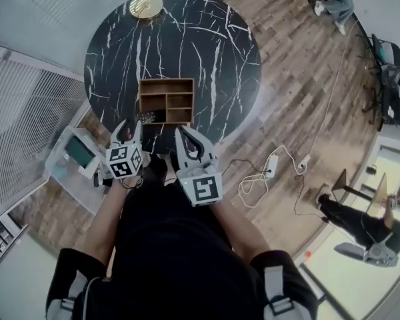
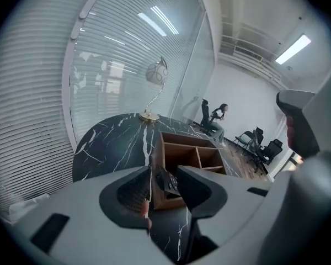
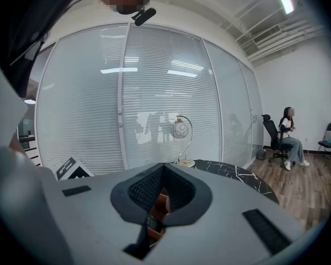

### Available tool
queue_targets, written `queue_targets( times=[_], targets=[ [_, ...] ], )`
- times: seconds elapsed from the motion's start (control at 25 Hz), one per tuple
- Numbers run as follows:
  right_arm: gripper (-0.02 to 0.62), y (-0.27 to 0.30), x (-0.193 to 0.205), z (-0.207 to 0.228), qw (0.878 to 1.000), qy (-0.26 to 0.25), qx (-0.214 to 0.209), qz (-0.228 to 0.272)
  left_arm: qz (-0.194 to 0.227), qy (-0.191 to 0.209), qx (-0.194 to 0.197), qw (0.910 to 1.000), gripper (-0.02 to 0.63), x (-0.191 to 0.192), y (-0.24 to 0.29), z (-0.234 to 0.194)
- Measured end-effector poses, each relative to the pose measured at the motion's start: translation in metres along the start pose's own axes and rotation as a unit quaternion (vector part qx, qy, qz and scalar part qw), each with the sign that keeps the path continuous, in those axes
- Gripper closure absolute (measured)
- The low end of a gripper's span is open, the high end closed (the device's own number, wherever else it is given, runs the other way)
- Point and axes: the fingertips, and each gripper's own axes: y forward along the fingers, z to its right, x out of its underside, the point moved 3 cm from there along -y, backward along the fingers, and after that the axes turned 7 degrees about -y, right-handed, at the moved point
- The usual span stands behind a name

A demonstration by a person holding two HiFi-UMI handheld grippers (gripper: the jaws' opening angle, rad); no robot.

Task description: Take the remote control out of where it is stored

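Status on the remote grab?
Left gripper open, remote control in line between the jaws. Right gripper shut, empty. Remote control sits in the wooden organizer's near compartment. Nothing blocking.

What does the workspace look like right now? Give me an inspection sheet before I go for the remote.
Surface: round black marble table.
Job's things: remote stands in the near left compartment of the wooden box, its top sticking out.
Clutter: lamp at the table's far edge.
Grippers: left gripper open, fingers apart, short of the remote; right gripper shut, holding nothing.
Cables: white power strip with its cord on the floor right of the table.
Surroundings: glass wall with blinds; seated person far off; white device on the floor to the left.
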Motion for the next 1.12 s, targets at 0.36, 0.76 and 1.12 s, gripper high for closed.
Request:
queue_targets(
  times=[0.36,0.76,1.12],
  targets=[
    [0.594,0.002,0.007,0.007,1.000,0.007,0.005,-0.004,-0.021,-0.023,0.000,0.9995,0.460,0.012,0.020,-0.001],
    [0.594,0.004,0.014,0.014,1.000,0.008,0.006,-0.014,-0.025,-0.031,-0.007,0.9992,0.460,0.015,0.035,0.003],
    [0.594,0.009,0.016,0.021,1.000,0.011,0.007,-0.018,-0.017,-0.012,-0.016,0.9997,0.462,0.016,0.040,0.002]
  ],
)
